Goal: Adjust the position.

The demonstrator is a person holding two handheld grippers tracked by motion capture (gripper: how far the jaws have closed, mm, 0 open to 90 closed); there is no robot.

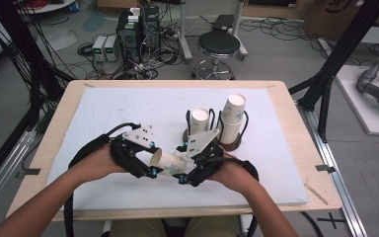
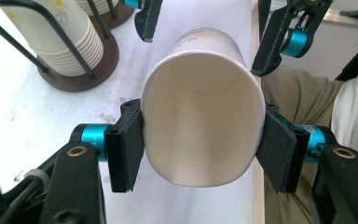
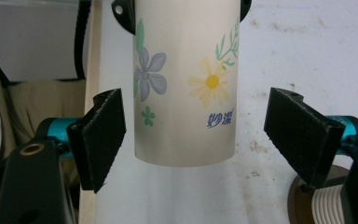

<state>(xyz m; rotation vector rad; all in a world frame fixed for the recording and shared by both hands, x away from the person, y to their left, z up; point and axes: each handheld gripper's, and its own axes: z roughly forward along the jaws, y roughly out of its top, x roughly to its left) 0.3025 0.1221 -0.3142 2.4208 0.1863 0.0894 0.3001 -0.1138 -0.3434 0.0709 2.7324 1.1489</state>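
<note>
Gripping a single paper cup [image 2: 203, 109] by its rim end, the left gripper [image 1: 150, 163] is squeezing its two black pads [image 2: 126, 149] hard enough that the mouth is going oval between them. That cup is lying on its side in the air just above the white table cover [image 1: 103, 113], between the person's two hands, with its flowered base end pointing toward the right gripper [image 3: 200, 135]. The right gripper is standing open: its jaws are flanking the base of the cup with a clear gap on each side, touching nothing.

To do this handover well, the right gripper should be closing squarely on the base, where the wall is stiffest, before the left lets go. The left grip looks tight enough already; more pressure would likely crease the rim. Both hands should be staying level so the cup is not twisting as the hold is changing.

Farther back, two brown-based wire holders are standing side by side. The nearer-left holder [image 1: 200, 121] is carrying a short stack of cups, and the right holder [image 1: 233, 118] is carrying a taller stack that is leaning slightly. Beyond the table a black stool [image 1: 219, 45] is sitting among cables on the floor.
</note>
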